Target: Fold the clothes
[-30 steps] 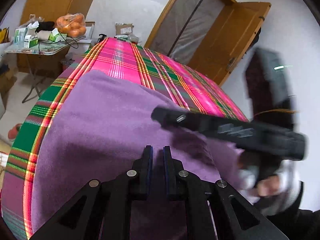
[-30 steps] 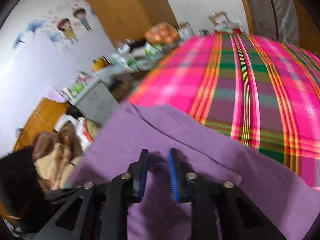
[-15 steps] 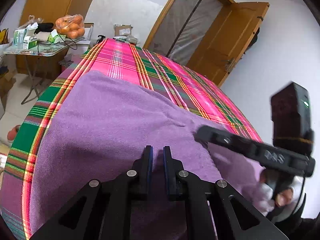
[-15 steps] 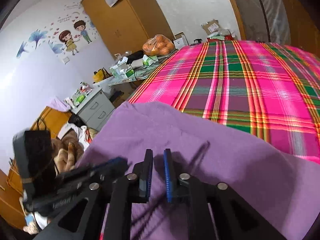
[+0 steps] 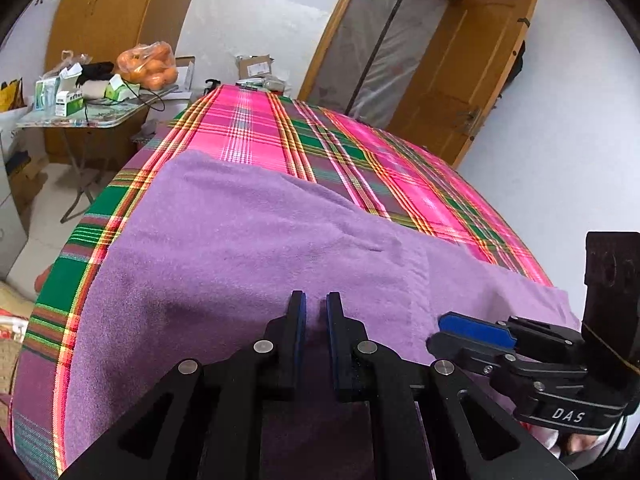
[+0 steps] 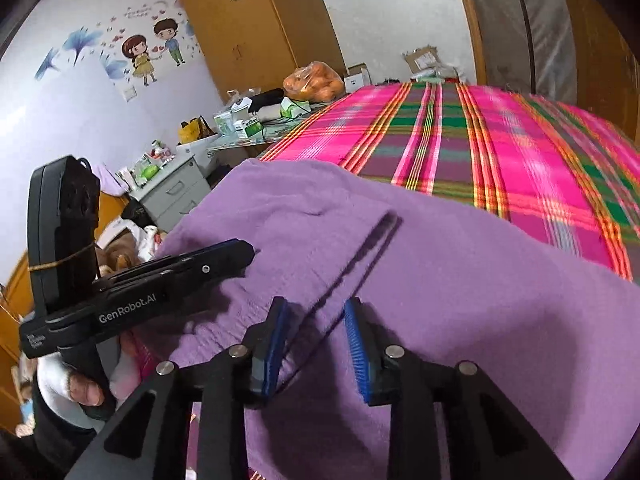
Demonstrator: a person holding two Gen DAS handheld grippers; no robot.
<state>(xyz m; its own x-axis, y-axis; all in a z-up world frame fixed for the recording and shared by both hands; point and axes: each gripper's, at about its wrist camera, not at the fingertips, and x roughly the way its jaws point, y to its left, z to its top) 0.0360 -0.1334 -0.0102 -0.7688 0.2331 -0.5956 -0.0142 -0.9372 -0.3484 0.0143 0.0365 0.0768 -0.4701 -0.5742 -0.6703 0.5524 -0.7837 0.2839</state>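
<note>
Over purple garment [image 6: 440, 280], right gripper [image 6: 316, 344] parting, seemingly empty.

left wrist: close, angled down over purple cloth [image 5: 248, 248] | right wrist: same | shared: cloth, plaid bed [image 5: 256, 128]

My feeds are evenly bright, with soft daylight and no hard glare. Both fisheye views bend straight lines hard toward the rim, and black vignette fills the corners. On the left wrist view I get a sharp picture; the purple cloth [image 5: 248, 256] shows its nap clearly, with a dim shadow under the left gripper [image 5: 316, 308]. On the right wrist view the plaid cover [image 6: 500, 152] smears with motion blur at the far right, and the right gripper [image 6: 316, 312] throws thin dark shadow lines across the cloth.
</note>
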